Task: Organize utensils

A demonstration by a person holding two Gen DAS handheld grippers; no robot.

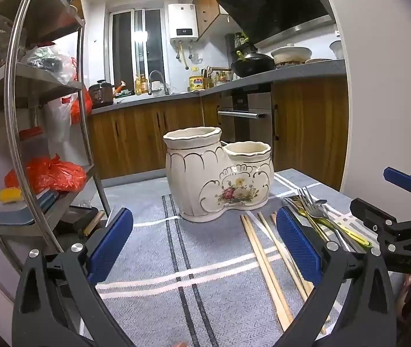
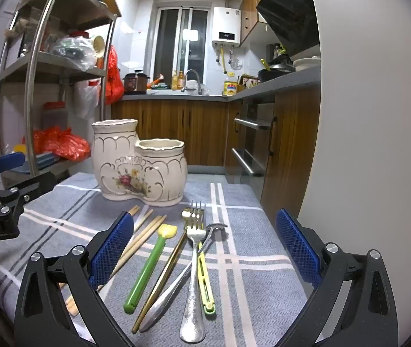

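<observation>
Right wrist: ceramic holder (image 2: 139, 164), contents hidden.

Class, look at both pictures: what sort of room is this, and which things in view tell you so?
A home kitchen, most likely: a sink tap on the counter, a wok beneath a range hood, and wooden cabinets.

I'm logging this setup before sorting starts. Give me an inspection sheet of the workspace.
Surface: grey striped cloth covering the table.
Job's things: double ceramic holder upright, appears empty; chopsticks, forks and green utensil lying loose in front.
Clutter: nothing seen.
Grippers: left gripper and right gripper open, holding nothing.
Cables: nothing seen.
Surroundings: metal rack on the left, kitchen counter behind.
</observation>
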